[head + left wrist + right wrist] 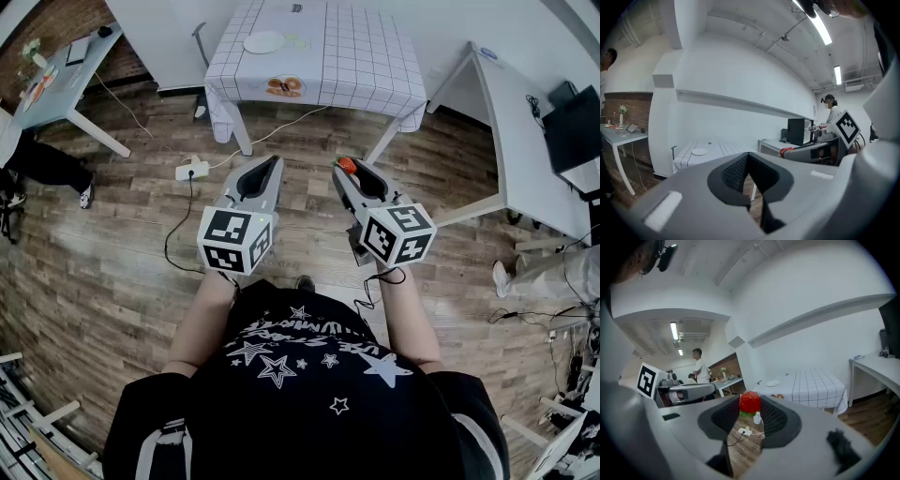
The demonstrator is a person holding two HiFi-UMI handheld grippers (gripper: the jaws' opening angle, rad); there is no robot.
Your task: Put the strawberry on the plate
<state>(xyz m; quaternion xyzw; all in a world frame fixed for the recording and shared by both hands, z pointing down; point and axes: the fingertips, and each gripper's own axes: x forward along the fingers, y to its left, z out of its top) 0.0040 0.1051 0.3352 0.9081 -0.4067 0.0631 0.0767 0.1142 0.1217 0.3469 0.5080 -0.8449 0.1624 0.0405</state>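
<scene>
The checked table (356, 56) stands ahead of the person, well apart from both grippers. The right gripper (344, 171) is clamped on the strawberry (750, 402) and points nearly level toward the table, while the left gripper (270, 167) is closed on nothing. The white plate (263, 42) sits on the table's far left, ahead and leftward of the strawberry
</scene>
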